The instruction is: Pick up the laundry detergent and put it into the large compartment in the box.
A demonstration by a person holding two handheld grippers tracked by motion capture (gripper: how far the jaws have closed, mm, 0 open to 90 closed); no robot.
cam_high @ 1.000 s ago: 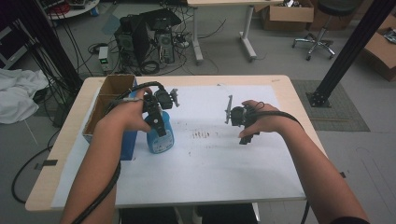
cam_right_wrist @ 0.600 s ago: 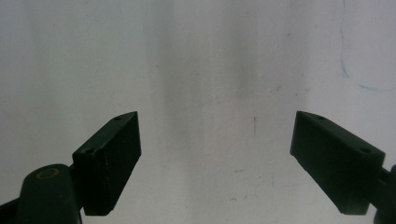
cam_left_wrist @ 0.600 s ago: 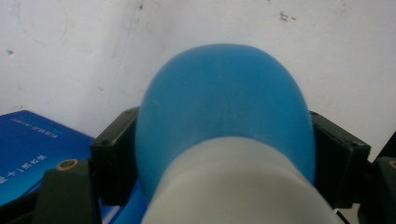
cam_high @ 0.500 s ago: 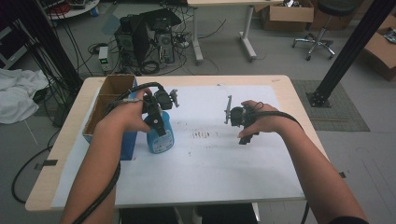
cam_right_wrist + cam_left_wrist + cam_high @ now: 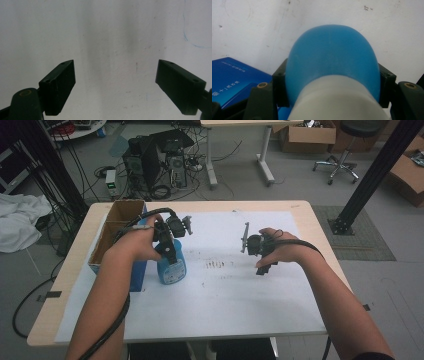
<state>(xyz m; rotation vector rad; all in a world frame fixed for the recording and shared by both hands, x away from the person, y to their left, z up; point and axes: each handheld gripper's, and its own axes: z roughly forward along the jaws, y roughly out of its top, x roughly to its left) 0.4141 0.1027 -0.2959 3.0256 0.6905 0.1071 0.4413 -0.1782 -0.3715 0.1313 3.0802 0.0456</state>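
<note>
Blue bottle (image 5: 171,265) stands just beside cardboard box (image 5: 113,227), left gripper (image 5: 170,249) clamping it.

High view looks down over the white sheet (image 5: 240,290); both gripper views face it closely.

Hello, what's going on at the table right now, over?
Left gripper shut on blue bottle. Right gripper open, empty, over white sheet. Blue box beside bottle.

The bottle's (image 5: 171,265) top was hidden under the left gripper (image 5: 170,251) in the high view. In the left gripper view the bottle (image 5: 332,62) was blurred and cut off below. The box's (image 5: 232,75) print was too small to read.
</note>
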